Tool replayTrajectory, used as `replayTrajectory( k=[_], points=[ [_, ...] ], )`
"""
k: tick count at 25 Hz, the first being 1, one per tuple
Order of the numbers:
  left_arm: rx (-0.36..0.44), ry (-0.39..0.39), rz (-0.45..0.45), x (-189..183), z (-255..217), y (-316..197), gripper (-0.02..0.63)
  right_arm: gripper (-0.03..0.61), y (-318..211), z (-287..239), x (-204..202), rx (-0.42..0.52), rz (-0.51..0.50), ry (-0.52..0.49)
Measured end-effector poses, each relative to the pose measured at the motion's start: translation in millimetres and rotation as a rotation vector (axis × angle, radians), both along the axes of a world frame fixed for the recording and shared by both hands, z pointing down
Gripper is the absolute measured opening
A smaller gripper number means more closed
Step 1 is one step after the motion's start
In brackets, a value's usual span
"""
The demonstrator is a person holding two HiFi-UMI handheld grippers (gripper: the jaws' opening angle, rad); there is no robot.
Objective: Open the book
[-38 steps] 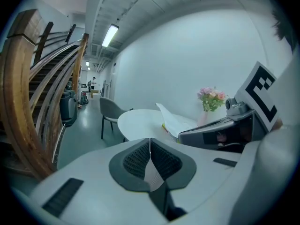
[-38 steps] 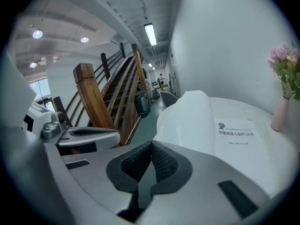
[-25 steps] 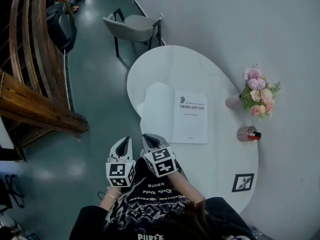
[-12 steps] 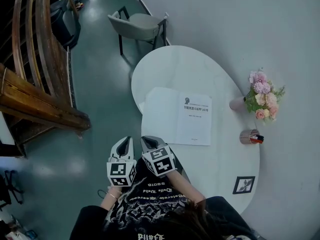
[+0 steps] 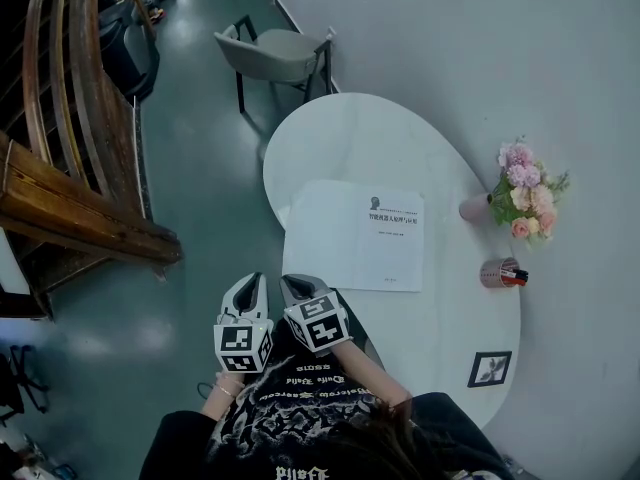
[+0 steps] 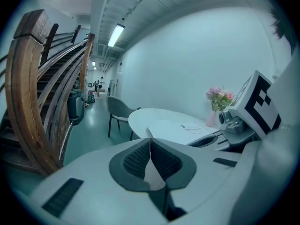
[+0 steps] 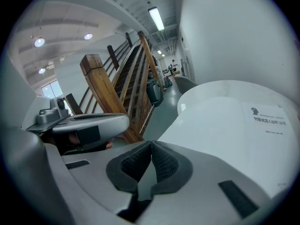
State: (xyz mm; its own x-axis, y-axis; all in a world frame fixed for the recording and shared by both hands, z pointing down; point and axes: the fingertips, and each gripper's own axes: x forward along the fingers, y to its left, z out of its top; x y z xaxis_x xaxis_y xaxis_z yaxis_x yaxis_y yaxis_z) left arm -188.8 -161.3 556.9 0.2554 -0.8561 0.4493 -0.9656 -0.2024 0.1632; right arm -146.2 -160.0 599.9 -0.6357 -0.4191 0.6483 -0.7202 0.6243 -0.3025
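Note:
The book (image 5: 350, 236) lies open and flat on the white oval table (image 5: 350, 133), its printed title page (image 5: 397, 238) to the right and the turned cover's blank inside to the left. Both grippers hover off the table's near left edge, close to the person's body. The left gripper (image 5: 247, 286) is shut with nothing in it, its pads meeting in the left gripper view (image 6: 150, 142). Beside it, the right gripper (image 5: 298, 286) is also shut and empty (image 7: 151, 146), pointing toward the book (image 7: 234, 125) a short way ahead.
A grey chair (image 5: 275, 53) stands at the table's far end. A vase of pink flowers (image 5: 520, 193), a pen cup (image 5: 497, 271) and a small framed picture (image 5: 488, 367) sit along the table's right side. A wooden stair railing (image 5: 70, 168) runs at the left.
The turned cover on the book's left, raised and curved a second ago, now lies flat on the table. Both grippers stay almost where they were.

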Motion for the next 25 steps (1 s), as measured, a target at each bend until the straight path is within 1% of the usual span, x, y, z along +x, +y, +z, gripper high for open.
replayTrajectory(
  k=[4,7,9,13,17,25],
  points=[
    [-0.001,0.003,0.014,1.1,1.1,-3.2,0.025,0.029,-2.3,-2.5,-0.2,-0.015,0.035,-0.027],
    [0.001,0.005,0.028,3.8,0.1,-7.0,0.025,0.035,-6.4,-10.5,0.9,-0.002,0.046,-0.054],
    [0.005,0.005,0.039,5.9,-1.4,-10.3,0.025,0.121,-9.2,-16.5,2.3,0.0,0.053,-0.076],
    [0.009,0.009,0.072,13.4,-3.2,-17.4,0.025,0.124,-17.2,-28.0,14.8,0.034,0.098,-0.082],
    [0.02,0.017,0.117,26.0,-6.9,-26.1,0.025,0.124,-28.4,-40.7,37.2,0.082,0.182,-0.085],
    [0.043,0.034,0.241,67.7,-16.8,-41.7,0.025,0.127,-39.8,-54.2,86.2,0.158,0.328,-0.06]
  ],
)
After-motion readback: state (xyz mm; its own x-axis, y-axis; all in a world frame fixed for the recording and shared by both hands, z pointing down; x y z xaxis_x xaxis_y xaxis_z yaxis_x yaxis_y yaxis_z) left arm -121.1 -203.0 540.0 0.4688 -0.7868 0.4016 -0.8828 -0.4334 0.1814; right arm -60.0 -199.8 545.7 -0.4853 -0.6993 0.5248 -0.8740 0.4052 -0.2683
